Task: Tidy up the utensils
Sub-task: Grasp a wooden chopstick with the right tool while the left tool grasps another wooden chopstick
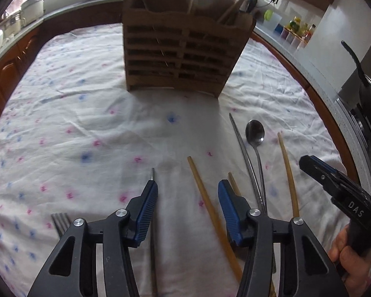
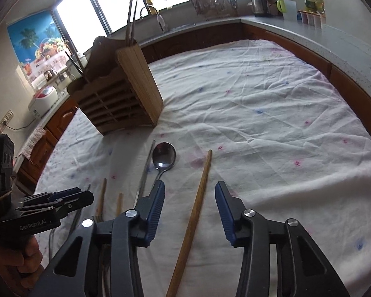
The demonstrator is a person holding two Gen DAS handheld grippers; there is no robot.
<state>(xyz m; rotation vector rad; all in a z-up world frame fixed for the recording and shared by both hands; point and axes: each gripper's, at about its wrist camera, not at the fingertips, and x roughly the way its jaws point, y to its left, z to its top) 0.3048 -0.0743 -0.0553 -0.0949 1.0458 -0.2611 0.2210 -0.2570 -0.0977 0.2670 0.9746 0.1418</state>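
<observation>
Wooden chopsticks (image 1: 211, 205): three are lying on the cloth (image 1: 86, 123), near its front edge.
Metal chopsticks (image 1: 242, 146): two are lying there.
Spoons (image 2: 163, 159): one is lying there.
Forks (image 1: 60, 222): one is showing.
Wooden holders (image 1: 180, 54): one is standing toward the far edge.

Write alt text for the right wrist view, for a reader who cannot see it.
The right gripper, jaws open, straddles a wooden chopstick lying on a white flower-print tablecloth. A metal spoon and more utensils lie to its left, with a slatted wooden utensil holder beyond them. The left gripper enters at the lower left edge.
</observation>
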